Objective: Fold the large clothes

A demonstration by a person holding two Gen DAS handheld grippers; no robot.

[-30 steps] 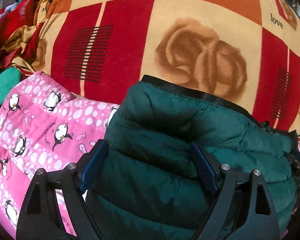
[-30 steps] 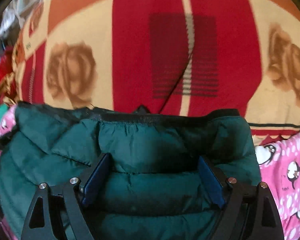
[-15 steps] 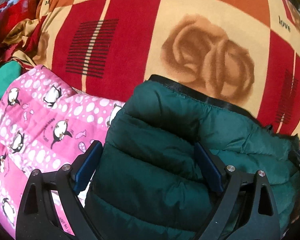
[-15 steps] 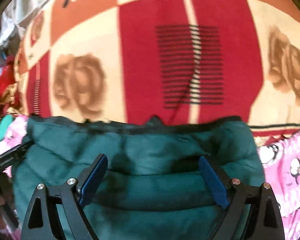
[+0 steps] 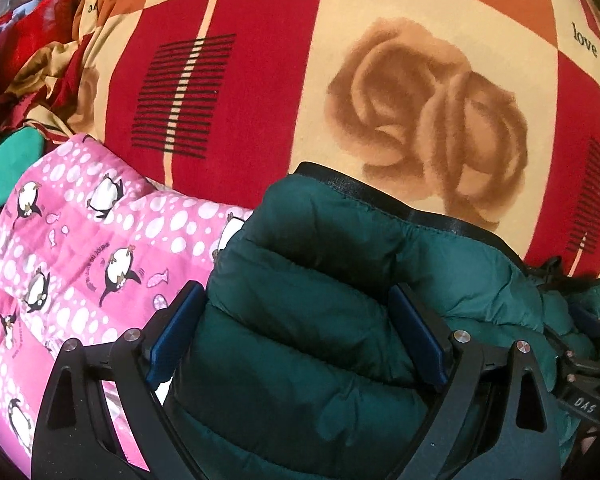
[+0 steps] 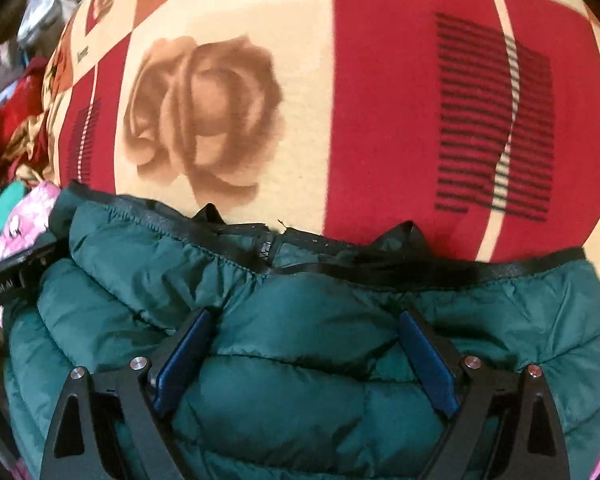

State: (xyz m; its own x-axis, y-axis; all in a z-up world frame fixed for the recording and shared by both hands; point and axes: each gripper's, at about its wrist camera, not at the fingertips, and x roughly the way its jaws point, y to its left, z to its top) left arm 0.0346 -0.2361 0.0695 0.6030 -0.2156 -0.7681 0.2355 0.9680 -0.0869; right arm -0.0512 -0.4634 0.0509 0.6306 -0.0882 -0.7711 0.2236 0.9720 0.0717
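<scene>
A dark green puffer jacket (image 5: 340,280) with black edge binding fills the lower half of both views (image 6: 320,340), bunched in a thick fold. My left gripper (image 5: 296,312) has its blue pads spread wide with a thick bulge of the jacket between them. My right gripper (image 6: 304,332) holds the jacket the same way, near its black-trimmed edge. The right gripper's body shows at the right edge of the left wrist view (image 5: 584,380), and the left gripper's body at the left edge of the right wrist view (image 6: 16,276).
A red, cream and orange blanket with rose prints (image 5: 380,60) covers the surface beyond the jacket (image 6: 340,100). A pink penguin-print quilted garment (image 5: 80,248) lies to the left. Crumpled red and teal clothes (image 5: 16,80) pile at the far left.
Both grippers have carried the jacket forward and slightly up over the blanket. In the right wrist view the blanket pattern has shifted right and the jacket's black edge now shows more clearly.
</scene>
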